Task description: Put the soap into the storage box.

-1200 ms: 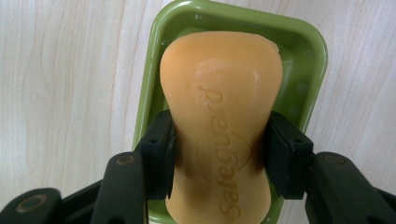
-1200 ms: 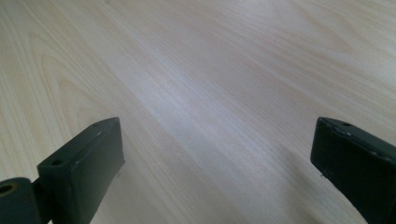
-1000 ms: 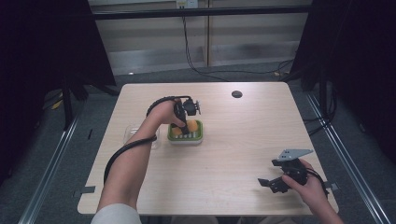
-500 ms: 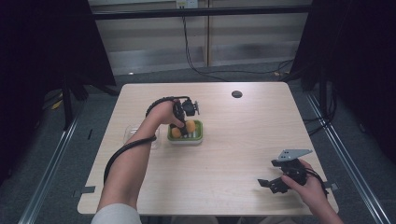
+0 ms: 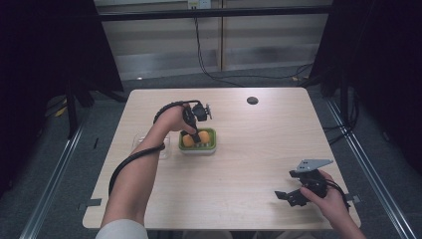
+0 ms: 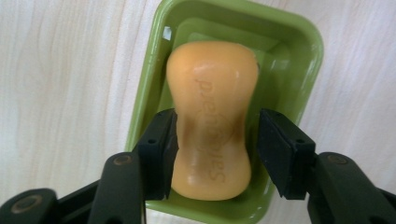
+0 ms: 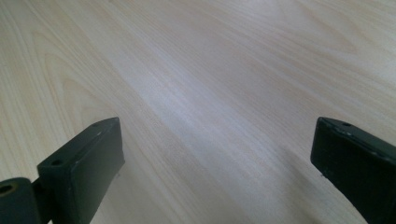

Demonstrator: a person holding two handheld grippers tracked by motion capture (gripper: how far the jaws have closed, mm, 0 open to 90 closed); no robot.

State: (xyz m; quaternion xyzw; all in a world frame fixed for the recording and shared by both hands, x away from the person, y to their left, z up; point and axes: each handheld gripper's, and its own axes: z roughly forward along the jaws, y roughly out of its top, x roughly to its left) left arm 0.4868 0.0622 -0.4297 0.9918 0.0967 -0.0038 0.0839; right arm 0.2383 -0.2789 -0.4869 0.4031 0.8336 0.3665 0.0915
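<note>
The wooden table (image 5: 249, 164) carries a green soap dish (image 5: 198, 141) left of its centre, with a clear lid-like piece (image 5: 139, 144) just beside it. The orange soap bar (image 6: 212, 116) lies in the dish; placement appears done, release and withdrawal remain. The left gripper (image 6: 217, 149) has just been opening its jaws, the left pad at the bar's waist and the right pad slightly clear; the right gripper (image 5: 293, 193) rests wide and empty near the table's front right.
</note>
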